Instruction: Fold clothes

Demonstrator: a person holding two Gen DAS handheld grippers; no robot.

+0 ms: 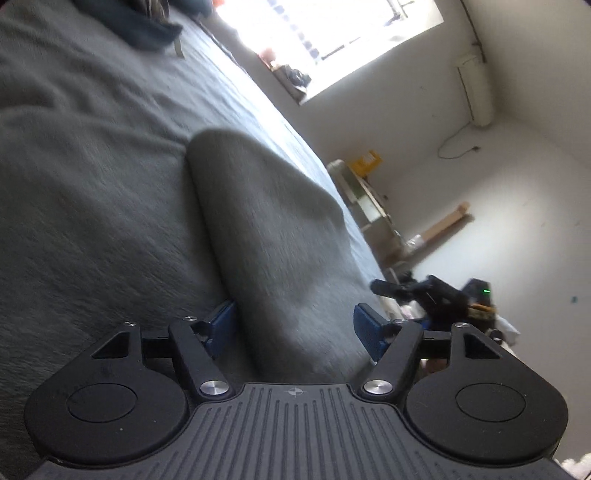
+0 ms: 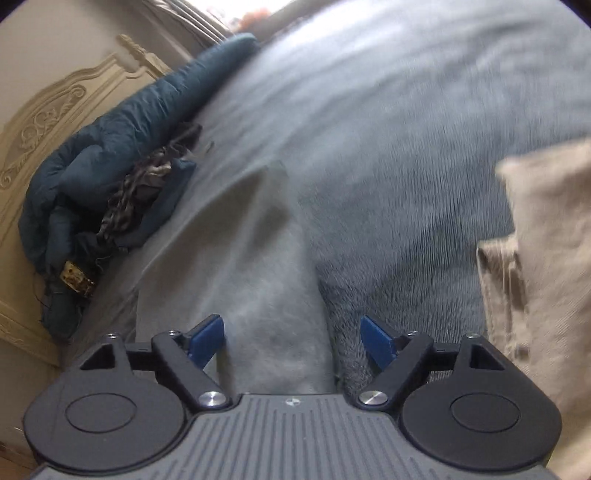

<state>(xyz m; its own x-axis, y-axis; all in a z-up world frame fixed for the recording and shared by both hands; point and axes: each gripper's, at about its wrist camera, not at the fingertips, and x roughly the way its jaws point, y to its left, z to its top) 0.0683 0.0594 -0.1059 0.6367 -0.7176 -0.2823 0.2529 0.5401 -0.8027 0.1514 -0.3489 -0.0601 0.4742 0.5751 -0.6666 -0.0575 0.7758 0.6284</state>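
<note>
The bed (image 1: 92,184) carries a grey garment (image 1: 266,236), a raised fold of it running between the spread fingers of both the left hand-held gripper (image 1: 293,326) and the right hand-held gripper (image 2: 291,338); both are released, gripping nothing. Judged step: setting up a grasp; next, each must close on the fold. Only the right view shows the beige trousers (image 2: 543,236) at right and the blue quilt (image 2: 122,147) far left; only the left shows the window (image 1: 332,33).

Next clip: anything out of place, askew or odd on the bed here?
Mildly. A crumpled dark blue quilt lies heaped against the headboard with a patterned garment tangled in it. A beige garment lies rumpled to the right. Both grippers' jaws are open around grey fabric folds. Nothing looks spilled or damaged.
</note>
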